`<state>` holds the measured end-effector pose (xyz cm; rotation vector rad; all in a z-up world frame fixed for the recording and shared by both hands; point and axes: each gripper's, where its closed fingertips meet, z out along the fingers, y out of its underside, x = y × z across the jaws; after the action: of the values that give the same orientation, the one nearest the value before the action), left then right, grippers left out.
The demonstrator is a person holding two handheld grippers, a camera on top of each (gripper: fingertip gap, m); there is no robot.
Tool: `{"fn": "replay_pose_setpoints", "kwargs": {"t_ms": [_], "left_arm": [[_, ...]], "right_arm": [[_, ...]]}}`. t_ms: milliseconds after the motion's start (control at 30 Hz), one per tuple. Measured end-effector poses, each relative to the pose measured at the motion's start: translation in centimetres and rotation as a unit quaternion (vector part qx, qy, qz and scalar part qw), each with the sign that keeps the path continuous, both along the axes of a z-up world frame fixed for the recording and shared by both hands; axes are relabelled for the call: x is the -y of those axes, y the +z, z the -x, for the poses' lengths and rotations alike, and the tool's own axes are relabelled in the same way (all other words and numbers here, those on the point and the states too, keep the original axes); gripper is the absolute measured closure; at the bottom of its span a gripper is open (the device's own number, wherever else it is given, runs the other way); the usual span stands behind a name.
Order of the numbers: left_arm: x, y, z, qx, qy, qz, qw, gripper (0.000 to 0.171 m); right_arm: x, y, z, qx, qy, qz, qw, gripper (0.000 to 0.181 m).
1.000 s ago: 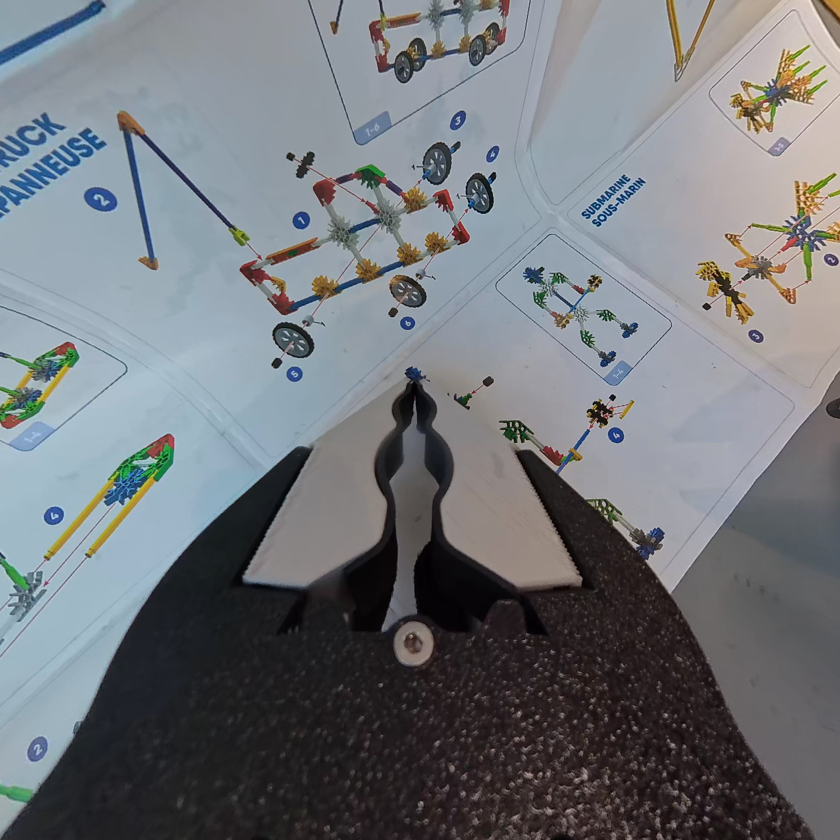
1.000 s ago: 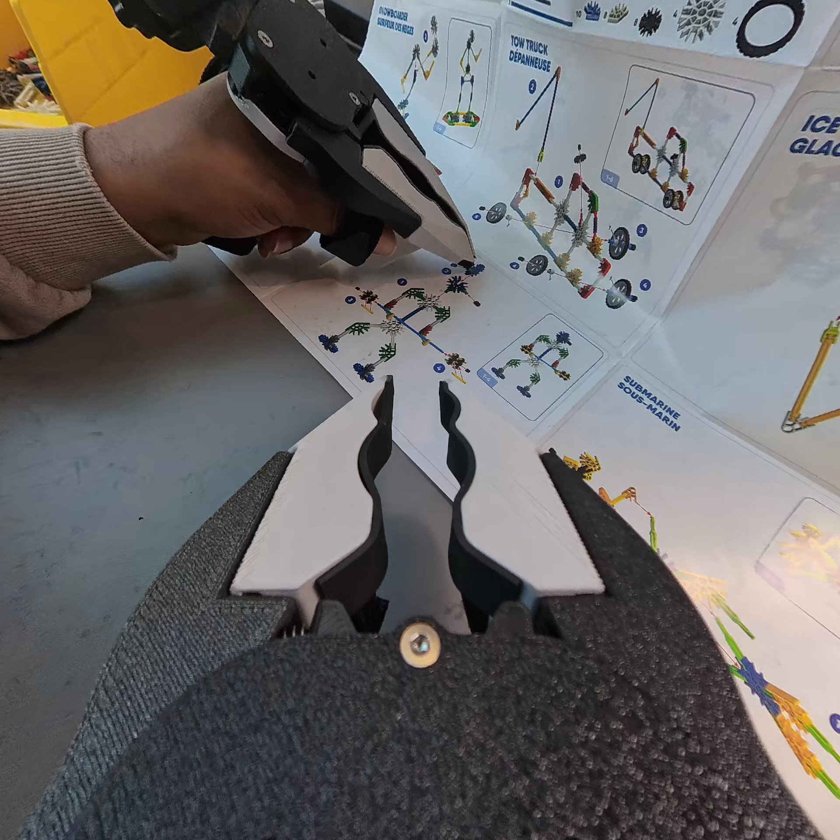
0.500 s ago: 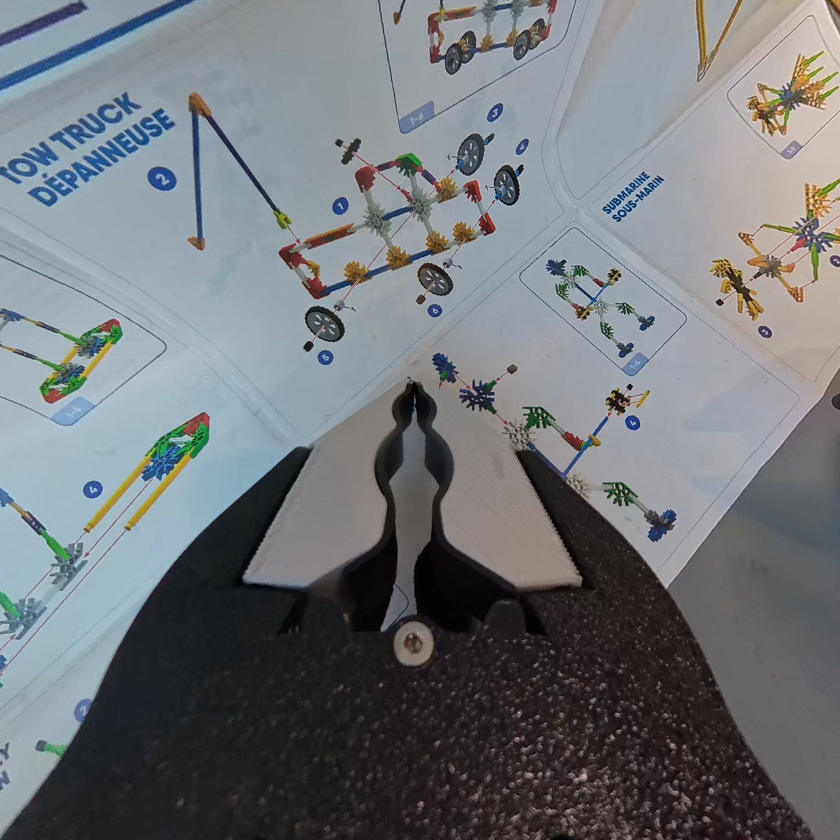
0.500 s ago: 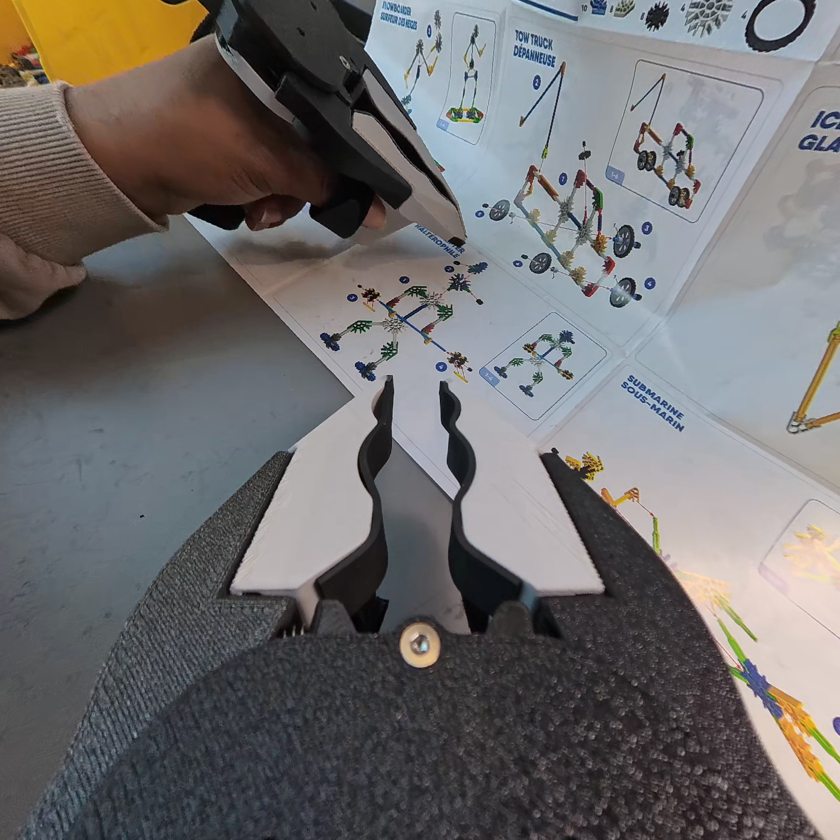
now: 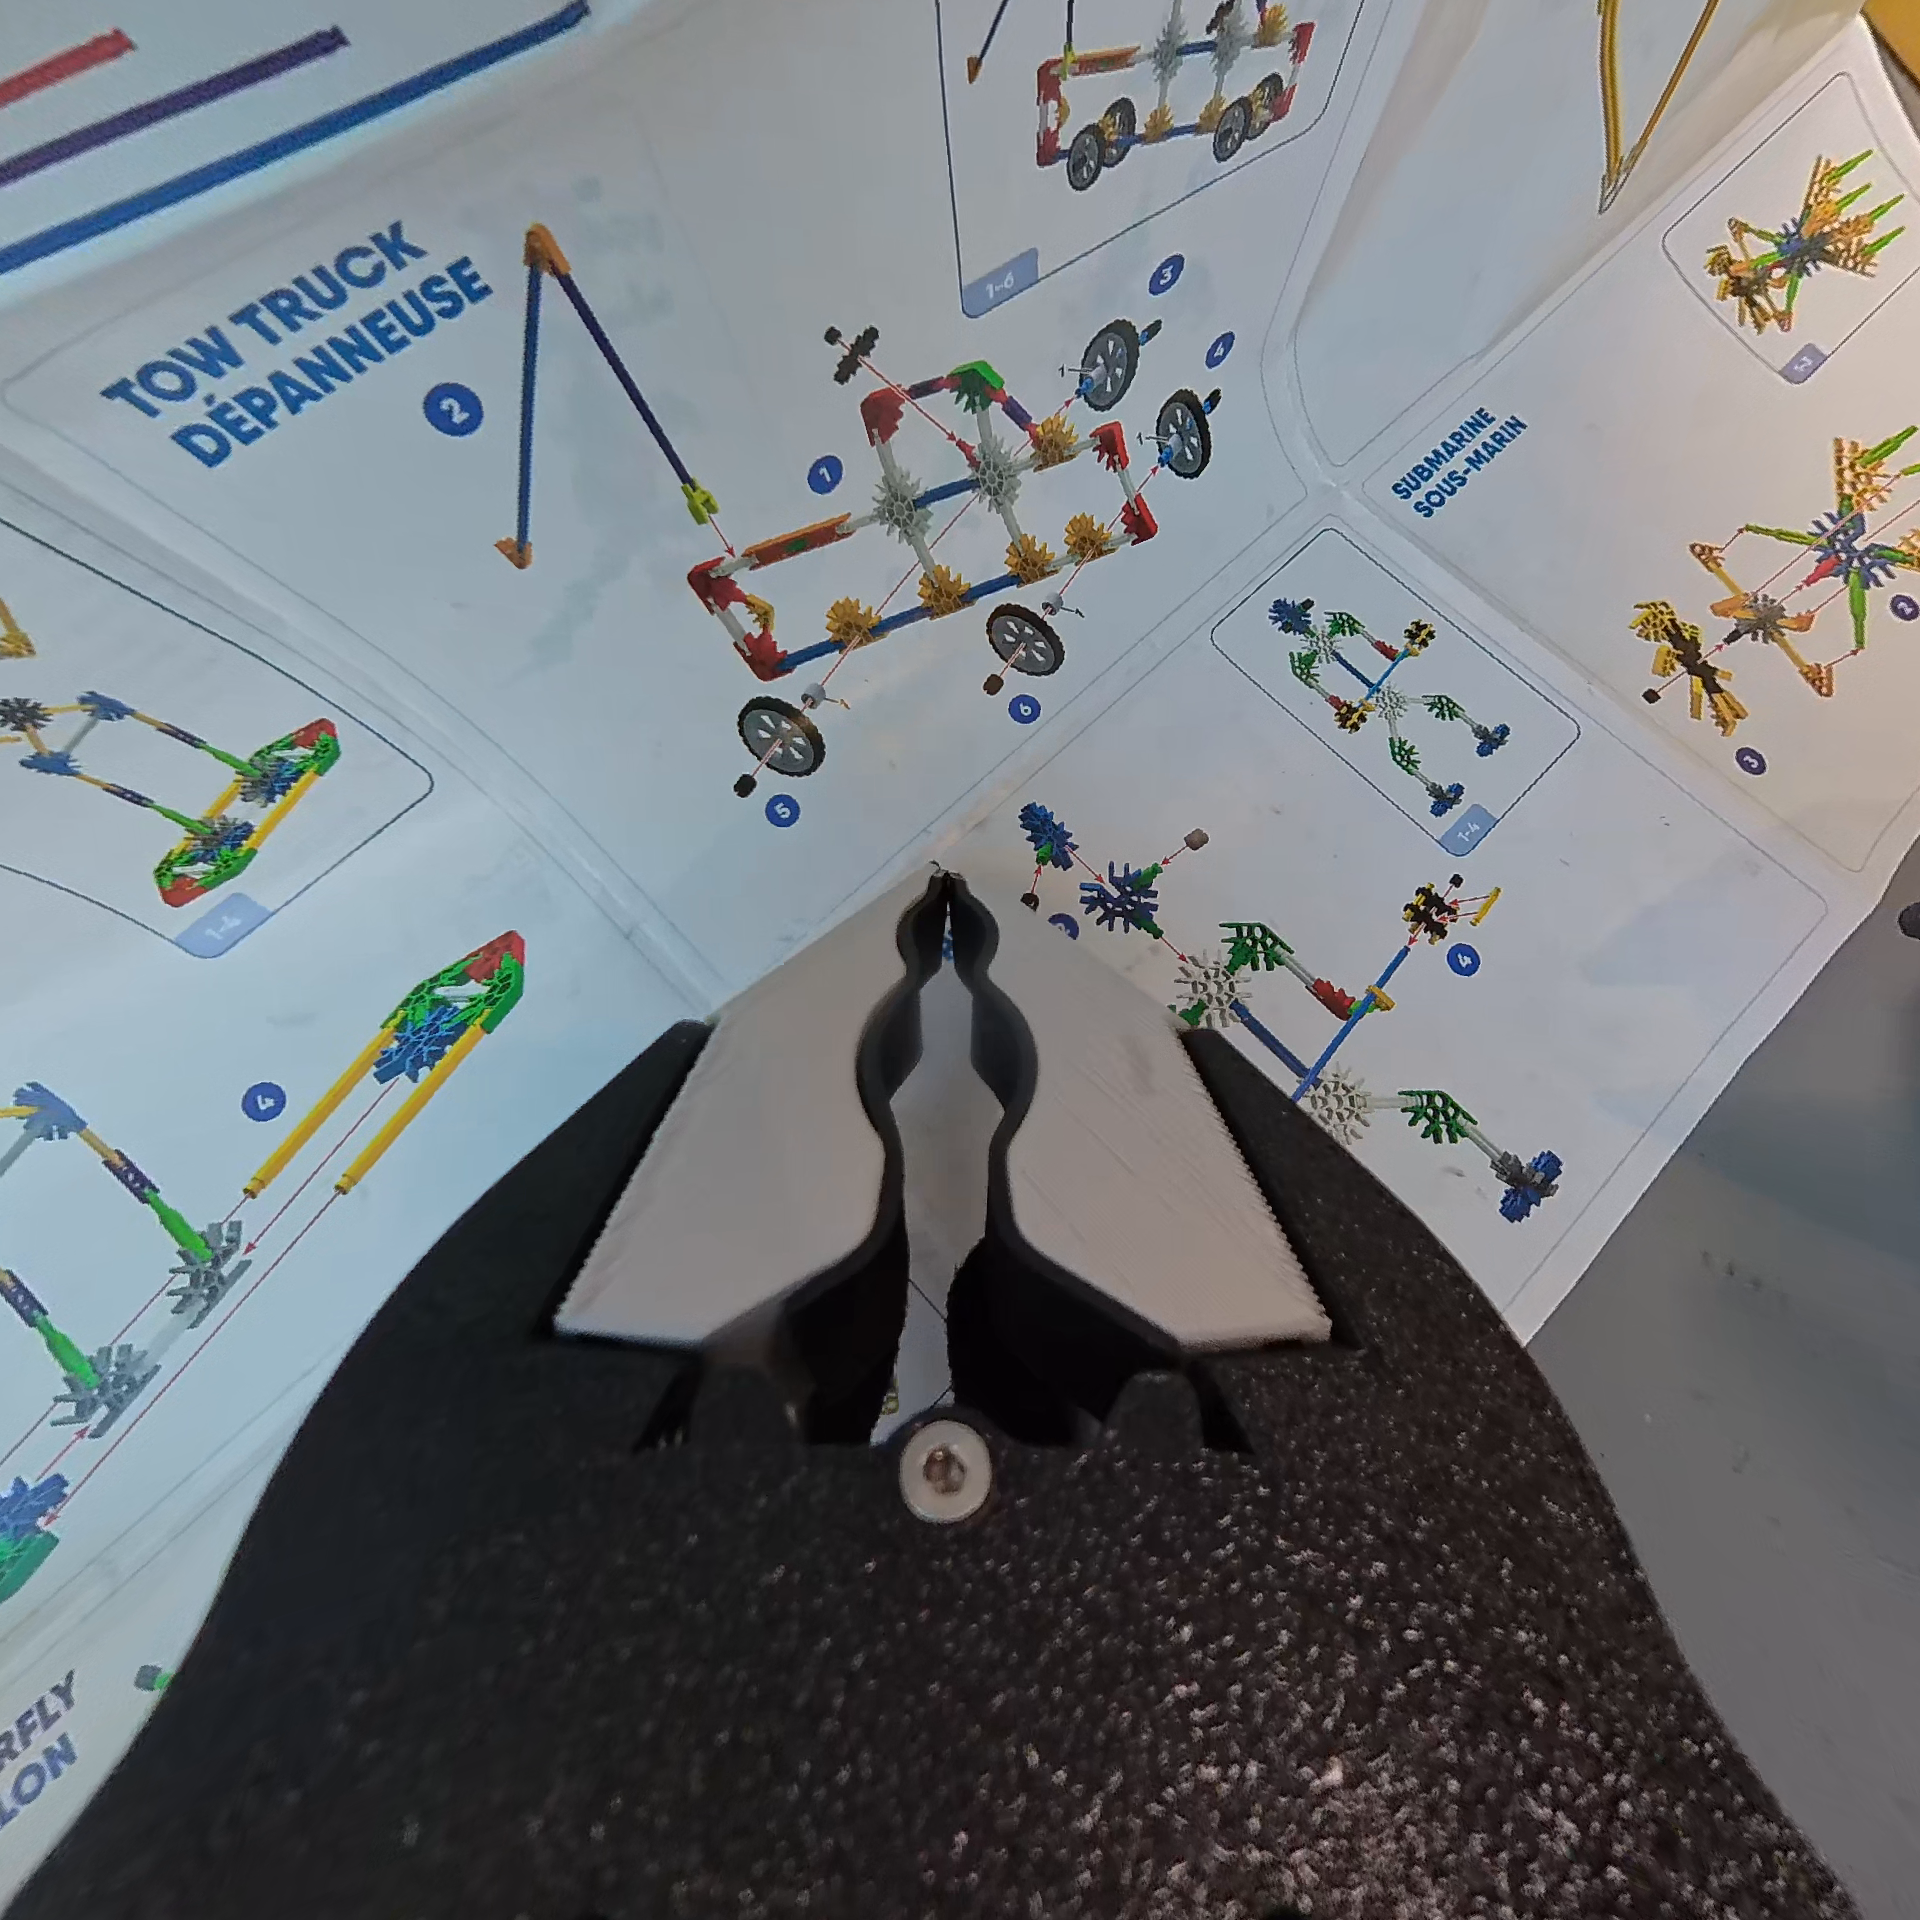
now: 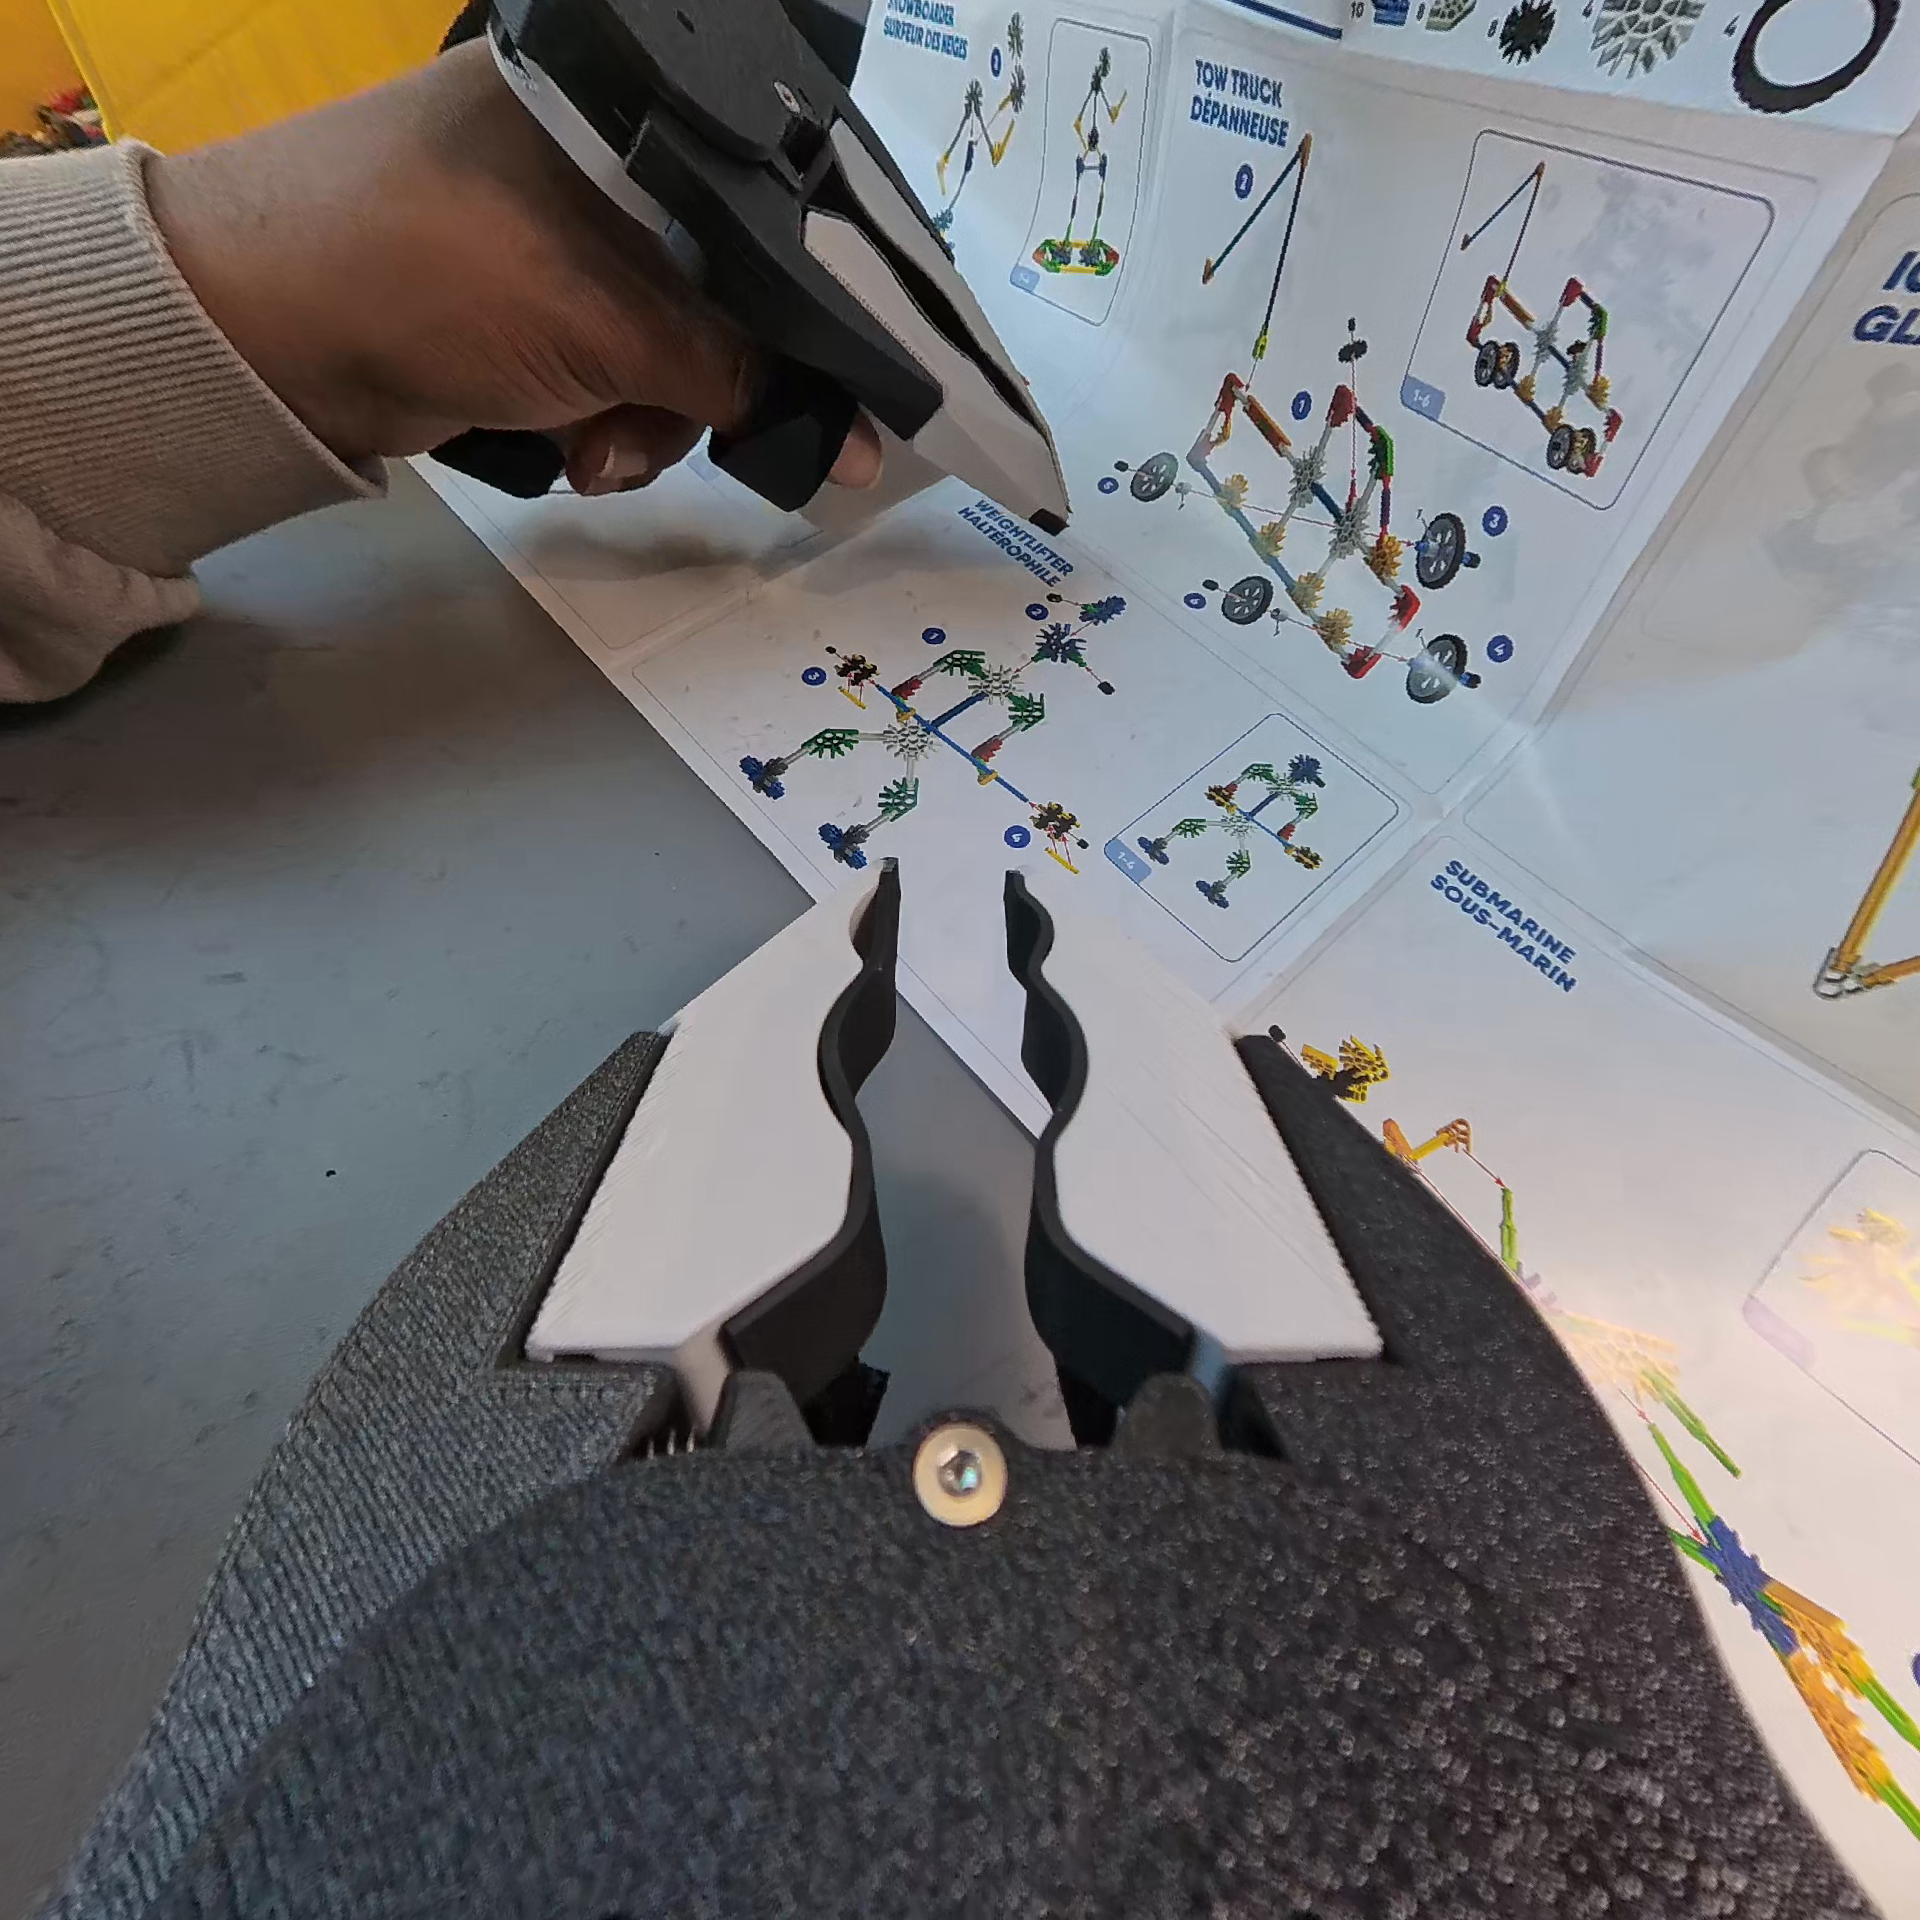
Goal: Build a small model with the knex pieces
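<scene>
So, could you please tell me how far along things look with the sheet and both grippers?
Done: the instruction sheet lies unfolded on the grey table. In hand: the left gripper, shut and empty, points its tip at the sheet's creases; the right gripper hangs open over its near edge. Left: neither grips anything.

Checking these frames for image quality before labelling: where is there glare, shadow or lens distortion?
Right wrist view: warm glare washes out the instruction sheet at lower right; the hand casts a soft shadow under it. Left wrist view: even light, fisheye bends the sheet's fold lines; left gripper sharp.
</scene>
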<state>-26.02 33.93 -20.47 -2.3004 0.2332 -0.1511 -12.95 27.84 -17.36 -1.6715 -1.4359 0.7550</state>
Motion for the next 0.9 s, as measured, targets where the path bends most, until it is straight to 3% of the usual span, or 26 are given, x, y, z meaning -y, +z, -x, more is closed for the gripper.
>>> {"fn": "replay_pose_setpoints", "kwargs": {"t_ms": [567, 900], "left_arm": [[0.0, 1.0, 1.5, 0.003, 0.018, -0.013, 1.000, 0.171], [1.3, 0.3, -1.0, 0.024, -0.055, 0.034, 0.998, 0.171]], "right_arm": [[0.1, -0.1, 0.0, 0.003, 0.002, 0.004, 1.000, 0.162], [0.1, -0.2, 0.0, 0.005, 0.004, 0.005, 1.000, 0.162]]}}
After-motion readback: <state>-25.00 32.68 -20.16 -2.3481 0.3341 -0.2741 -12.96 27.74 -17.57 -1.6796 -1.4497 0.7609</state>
